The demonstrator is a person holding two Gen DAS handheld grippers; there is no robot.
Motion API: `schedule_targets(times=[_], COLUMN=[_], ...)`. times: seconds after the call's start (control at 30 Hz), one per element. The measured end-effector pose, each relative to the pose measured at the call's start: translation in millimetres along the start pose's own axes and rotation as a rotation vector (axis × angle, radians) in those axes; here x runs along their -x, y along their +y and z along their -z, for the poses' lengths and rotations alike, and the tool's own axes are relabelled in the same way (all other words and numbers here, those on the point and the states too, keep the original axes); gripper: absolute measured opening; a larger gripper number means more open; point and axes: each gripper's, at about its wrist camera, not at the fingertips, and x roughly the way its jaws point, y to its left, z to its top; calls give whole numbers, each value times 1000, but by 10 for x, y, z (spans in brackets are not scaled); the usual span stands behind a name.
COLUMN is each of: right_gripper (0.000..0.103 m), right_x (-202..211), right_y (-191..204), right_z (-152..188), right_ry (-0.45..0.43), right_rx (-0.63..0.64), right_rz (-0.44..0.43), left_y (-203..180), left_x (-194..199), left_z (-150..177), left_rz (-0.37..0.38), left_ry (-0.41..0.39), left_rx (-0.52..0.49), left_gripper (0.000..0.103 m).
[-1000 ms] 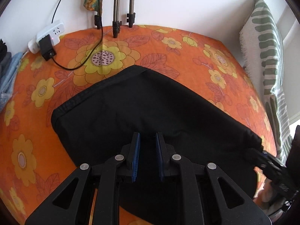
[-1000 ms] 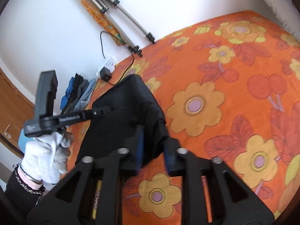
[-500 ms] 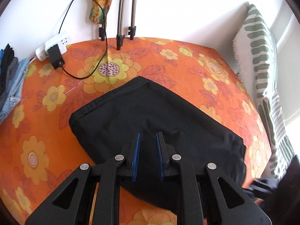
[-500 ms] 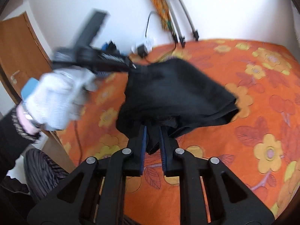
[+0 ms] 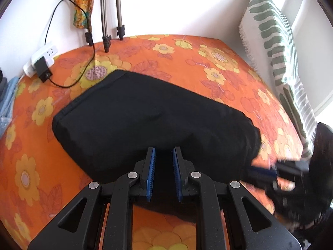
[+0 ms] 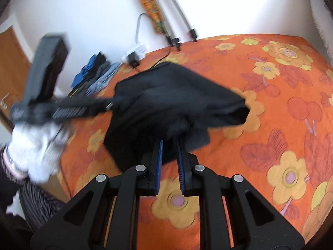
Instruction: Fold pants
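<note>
The black pants (image 5: 145, 125) lie folded on the orange flowered bedspread (image 5: 208, 62), their near edge raised and bulging. My left gripper (image 5: 163, 153) is shut on the near edge, with black cloth between its blue pads. In the left wrist view my right gripper (image 5: 268, 171) shows blurred at the pants' right corner. In the right wrist view my right gripper (image 6: 169, 143) is shut on a bunched fold of the pants (image 6: 177, 100). There a white-gloved hand (image 6: 35, 152) holds the left gripper (image 6: 112, 104), whose tip meets the pants' left edge.
A white power strip with a black charger (image 5: 41, 62) and its cable lie at the bed's far left. Tripod legs (image 5: 106, 37) stand against the wall. A green-striped pillow (image 5: 270, 31) leans at the right. A pile of clothes (image 6: 97, 73) sits near a wooden door (image 6: 12, 62).
My right gripper closed on the pants' corner and rolled. Both grippers moved with the cloth, and the pants' near edge now bulges upward.
</note>
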Motion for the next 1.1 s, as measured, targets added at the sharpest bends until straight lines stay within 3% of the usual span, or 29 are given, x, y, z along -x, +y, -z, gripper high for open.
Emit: schedule_targets(times=[0.2, 0.4, 0.53, 0.67, 0.77, 0.87, 0.93, 1.0, 1.1], right_gripper=[15, 14, 14, 14, 14, 14, 15, 15, 15], right_x=[-257, -305, -23, 167, 92, -163, -276, -231, 0], right_y=[268, 646, 622, 166, -59, -68, -7, 66, 76], right_z=[40, 241, 267, 90, -17, -64, -14, 17, 64], right_ry=[41, 108, 41, -44, -48, 5, 40, 54, 42], right_rx=[80, 154, 191, 66, 32, 69, 57, 69, 107], right_rz=[-14, -231, -142, 46, 128, 134, 71, -4, 6], left_y=[3, -70, -84, -69, -119, -200, -232, -235, -258], left_x=[29, -105, -64, 177, 292, 275, 214, 106, -29], left_z=[-72, 3, 78, 185, 306, 369, 356, 357, 397], left_rz=[16, 20, 33, 39, 35, 63, 77, 121, 120], left_ry=[-11, 41, 29, -22, -33, -15, -10, 14, 31], left_rx=[17, -29, -43, -41, -80, -97, -94, -68, -86], left_gripper=[15, 15, 15, 15, 15, 15, 15, 15, 15])
